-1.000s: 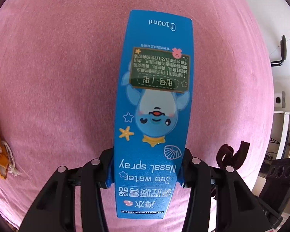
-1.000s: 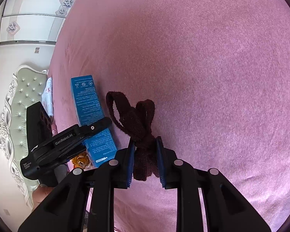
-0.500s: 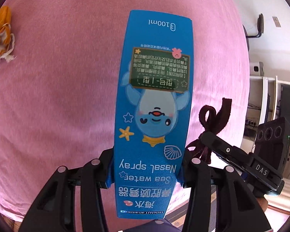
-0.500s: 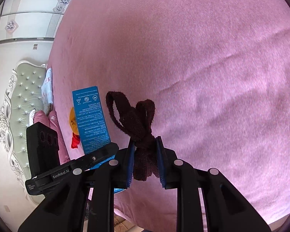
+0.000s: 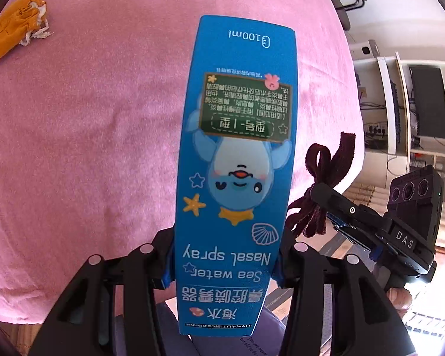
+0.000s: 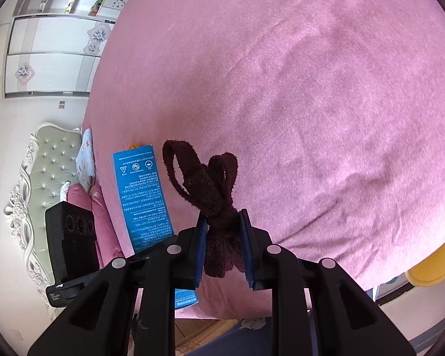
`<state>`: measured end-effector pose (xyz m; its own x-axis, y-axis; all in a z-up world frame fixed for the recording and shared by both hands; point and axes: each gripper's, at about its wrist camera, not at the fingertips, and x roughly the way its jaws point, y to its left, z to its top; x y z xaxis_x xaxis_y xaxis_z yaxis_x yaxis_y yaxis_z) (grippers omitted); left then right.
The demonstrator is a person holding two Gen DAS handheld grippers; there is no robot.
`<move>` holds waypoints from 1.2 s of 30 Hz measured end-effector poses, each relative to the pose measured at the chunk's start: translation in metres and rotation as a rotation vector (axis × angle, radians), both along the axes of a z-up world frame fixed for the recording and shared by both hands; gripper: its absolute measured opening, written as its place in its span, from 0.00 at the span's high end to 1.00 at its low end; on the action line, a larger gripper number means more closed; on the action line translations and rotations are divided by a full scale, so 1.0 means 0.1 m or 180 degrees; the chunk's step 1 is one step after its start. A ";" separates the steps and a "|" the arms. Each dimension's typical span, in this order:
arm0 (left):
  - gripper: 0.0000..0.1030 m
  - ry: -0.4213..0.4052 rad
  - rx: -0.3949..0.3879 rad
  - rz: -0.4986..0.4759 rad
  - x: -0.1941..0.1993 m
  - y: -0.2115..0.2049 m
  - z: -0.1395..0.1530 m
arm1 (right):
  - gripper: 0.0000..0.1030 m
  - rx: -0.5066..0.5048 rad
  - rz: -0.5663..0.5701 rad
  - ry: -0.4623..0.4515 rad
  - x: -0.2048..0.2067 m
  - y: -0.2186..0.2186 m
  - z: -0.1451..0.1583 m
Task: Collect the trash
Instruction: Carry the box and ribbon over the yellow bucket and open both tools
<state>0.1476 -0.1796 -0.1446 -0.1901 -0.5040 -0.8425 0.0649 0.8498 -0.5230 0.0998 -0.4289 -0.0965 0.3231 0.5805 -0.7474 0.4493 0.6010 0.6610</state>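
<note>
My left gripper (image 5: pixel 222 264) is shut on a tall blue nasal spray box (image 5: pixel 237 136) and holds it above the pink bed (image 5: pixel 89 118). The box also shows in the right wrist view (image 6: pixel 142 198), at the left. My right gripper (image 6: pixel 222 249) is shut on a dark brown knotted fabric strap (image 6: pixel 210 187), held above the bed's near edge. The strap (image 5: pixel 320 190) and the right gripper (image 5: pixel 320 195) appear at the right of the left wrist view, close beside the box.
An orange drawstring pouch (image 5: pixel 12 32) lies on the bed at the far left. A yellow object (image 6: pixel 436 267) shows at the right edge below the bed. A padded headboard (image 6: pixel 44 172) and pillows (image 6: pixel 86 160) are at the left. Shelves and a monitor (image 5: pixel 430 103) stand at the right.
Both grippers have drawn back toward the bed's near edge with their loads. The floor now shows below, and the orange pouch has shifted toward the upper left of the left wrist view.
</note>
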 end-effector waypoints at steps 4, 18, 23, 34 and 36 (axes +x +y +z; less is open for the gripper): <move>0.53 -0.0071 -0.0016 -0.0333 -0.16 -0.23 0.09 | 0.80 -0.0014 -0.0294 -0.0095 -0.32 0.05 0.09; 0.53 -0.0118 -0.0074 -0.1193 -0.96 -1.53 0.27 | 0.80 -0.0179 -0.0948 -0.0027 -1.72 -0.79 0.09; 0.53 -0.0044 -0.0052 -0.1540 -1.34 -2.22 0.18 | 0.80 -0.0273 -0.1210 0.0070 -2.37 -1.30 0.04; 0.53 0.0115 0.0041 -0.2187 -2.12 -3.35 -0.12 | 0.80 -0.0265 -0.1732 0.0309 -3.49 -2.13 -0.22; 0.53 0.0148 0.0063 -0.2257 -2.20 -3.40 -0.18 | 0.79 -0.0257 -0.1767 0.0345 -3.59 -2.21 -0.27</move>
